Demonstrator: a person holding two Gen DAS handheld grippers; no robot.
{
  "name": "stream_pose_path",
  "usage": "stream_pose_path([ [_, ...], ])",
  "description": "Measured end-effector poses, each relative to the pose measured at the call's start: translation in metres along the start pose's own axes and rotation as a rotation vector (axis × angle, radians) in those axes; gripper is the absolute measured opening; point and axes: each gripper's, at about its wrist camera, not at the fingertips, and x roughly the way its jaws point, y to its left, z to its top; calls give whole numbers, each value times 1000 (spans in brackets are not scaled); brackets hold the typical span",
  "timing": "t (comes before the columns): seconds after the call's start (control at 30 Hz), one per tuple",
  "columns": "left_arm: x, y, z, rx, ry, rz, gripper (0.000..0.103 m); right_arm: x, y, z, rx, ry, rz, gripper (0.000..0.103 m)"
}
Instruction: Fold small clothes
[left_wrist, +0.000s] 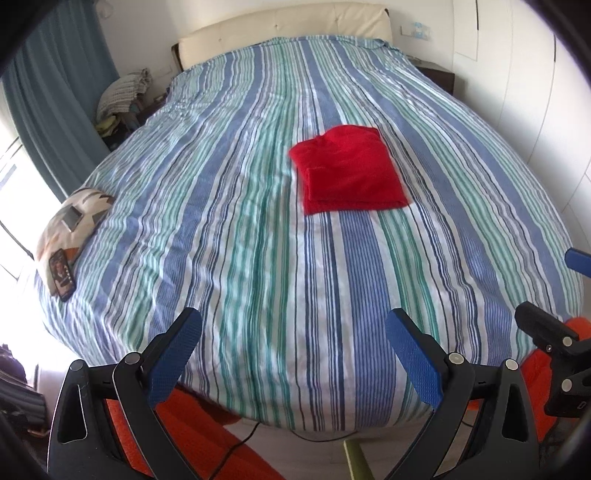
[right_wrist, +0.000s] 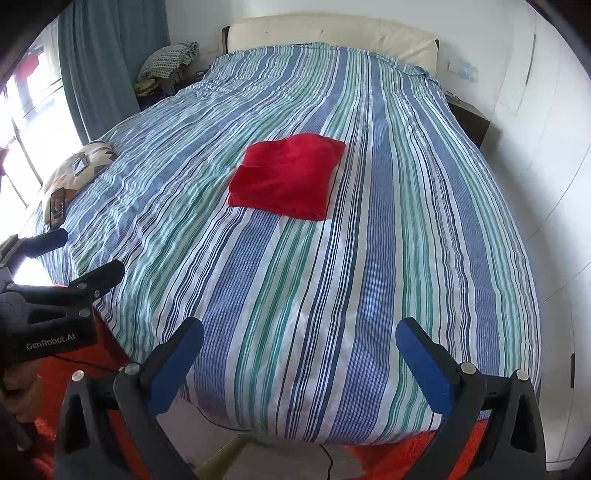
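A red garment (left_wrist: 349, 171) lies folded into a flat square on the striped bedspread (left_wrist: 258, 240), right of the bed's middle. It also shows in the right wrist view (right_wrist: 286, 177). My left gripper (left_wrist: 293, 325) is open and empty, held back over the foot of the bed, well short of the garment. My right gripper (right_wrist: 299, 332) is open and empty too, also over the foot of the bed. The right gripper's body shows at the right edge of the left wrist view (left_wrist: 554, 343); the left gripper's body shows at the left of the right wrist view (right_wrist: 55, 299).
A patterned cushion (left_wrist: 70, 229) with a phone (left_wrist: 62, 275) on it lies at the bed's left edge. A pile of clothes (left_wrist: 122, 96) sits by the headboard (left_wrist: 288, 29). Blue curtains (left_wrist: 55, 92) hang left; white wardrobes (right_wrist: 546, 184) stand right. An orange rug (left_wrist: 207, 435) and a cable lie below.
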Motion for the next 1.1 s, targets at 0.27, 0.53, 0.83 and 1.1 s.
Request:
stream_pose_path([
  [0.27, -29, 20, -18, -10, -25, 23, 100, -28, 11, -9, 4, 6, 63, 102],
  [0.53, -26, 27, -7, -31, -12, 6, 100, -35, 15, 0, 17, 2, 50, 102],
  [0.83, -15, 24, -1, -42, -31, 38, 100, -35, 9, 11, 2, -11, -70, 102],
  [1.1, -9, 17, -3, -33, -21, 42, 102, -34, -6, 6, 22, -12, -126, 102],
])
